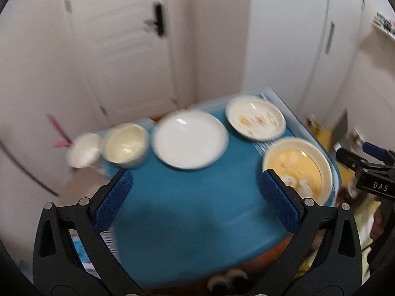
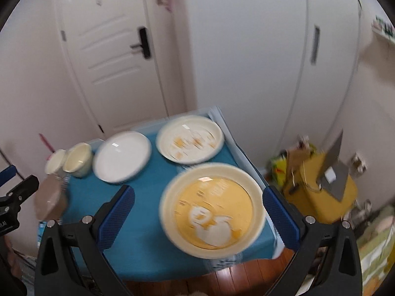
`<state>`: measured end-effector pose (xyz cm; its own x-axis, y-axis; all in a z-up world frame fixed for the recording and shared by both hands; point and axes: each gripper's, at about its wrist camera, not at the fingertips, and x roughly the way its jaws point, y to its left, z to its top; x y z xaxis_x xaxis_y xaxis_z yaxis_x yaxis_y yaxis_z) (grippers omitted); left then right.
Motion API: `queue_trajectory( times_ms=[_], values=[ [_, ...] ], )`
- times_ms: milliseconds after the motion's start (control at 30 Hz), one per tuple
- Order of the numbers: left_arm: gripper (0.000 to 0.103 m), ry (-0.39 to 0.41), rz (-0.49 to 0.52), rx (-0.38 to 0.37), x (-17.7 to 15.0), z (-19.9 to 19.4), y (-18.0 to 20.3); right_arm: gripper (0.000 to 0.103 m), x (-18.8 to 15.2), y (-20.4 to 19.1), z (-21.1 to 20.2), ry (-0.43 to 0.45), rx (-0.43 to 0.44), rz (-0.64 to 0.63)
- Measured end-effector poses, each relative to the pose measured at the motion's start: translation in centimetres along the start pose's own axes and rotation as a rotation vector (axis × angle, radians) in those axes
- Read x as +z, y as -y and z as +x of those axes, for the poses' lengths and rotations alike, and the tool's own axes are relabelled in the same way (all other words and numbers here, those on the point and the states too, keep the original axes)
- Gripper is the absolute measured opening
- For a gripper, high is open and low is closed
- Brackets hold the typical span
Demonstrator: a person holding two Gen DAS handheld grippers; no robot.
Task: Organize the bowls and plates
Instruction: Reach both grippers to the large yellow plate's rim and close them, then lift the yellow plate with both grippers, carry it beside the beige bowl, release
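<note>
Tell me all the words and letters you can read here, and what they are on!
"DAS": white letters on the black plastic body of the right tongs, seen in the left wrist view.
White letters on the black left tongs at the right wrist view's edge: cut off, unreadable.
Blue table cover, printed edge: too blurred.

Glossy plates [image 2: 122, 156], matt cloth [image 2: 148, 246]

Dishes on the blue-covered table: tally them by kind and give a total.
Plates: 3 — plain white plate, cream plate with orange flecks, cream-rimmed yellow plate with a white duck.
Bowls: 2 — cream bowl, smaller white bowl.
Total: 5
</note>
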<state>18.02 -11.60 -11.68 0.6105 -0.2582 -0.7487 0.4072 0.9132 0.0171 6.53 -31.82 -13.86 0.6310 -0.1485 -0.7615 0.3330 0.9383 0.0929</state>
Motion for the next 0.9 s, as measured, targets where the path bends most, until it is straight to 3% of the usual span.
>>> queue_trajectory(
  times_ms=[167, 267, 400, 467, 667, 867, 900],
  values=[
    [0.103, -0.161, 0.049, -0.139, -0.2, 7.9, 4.1, 0.102, -1.1, 4.7, 4.9, -0.106, -0.011, 0.070],
    [0.103, -0.254, 0.057, -0.215, -0.4, 12.1, 6.2, 0.090, -1.9, 6.7, 7.2, -0.173, 0.010, 0.089],
    [0.099, -0.320, 0.077, -0.271, -0.9, 15.5, 8.6, 0.070, -2.8, 9.3, 10.8, -0.270, 0.061, 0.112],
    [0.085, -0.356, 0.086, -0.284, -1.0, 17.1, 9.4, 0.059, -3.1, 10.4, 12.1, -0.298, 0.079, 0.125],
    [0.062, -0.444, 0.081, -0.301, -1.7, 20.2, 10.8, 0.031, -3.0, 12.3, 14.5, -0.346, 0.158, 0.141],
    [0.038, -0.483, 0.087, -0.292, -2.4, 21.2, 11.6, 0.016, -3.0, 12.7, 15.5, -0.371, 0.169, 0.111],
    [0.038, -0.478, 0.091, -0.285, -2.5, 21.4, 11.7, 0.013, -3.0, 12.9, 15.6, -0.372, 0.169, 0.109]
  ],
)
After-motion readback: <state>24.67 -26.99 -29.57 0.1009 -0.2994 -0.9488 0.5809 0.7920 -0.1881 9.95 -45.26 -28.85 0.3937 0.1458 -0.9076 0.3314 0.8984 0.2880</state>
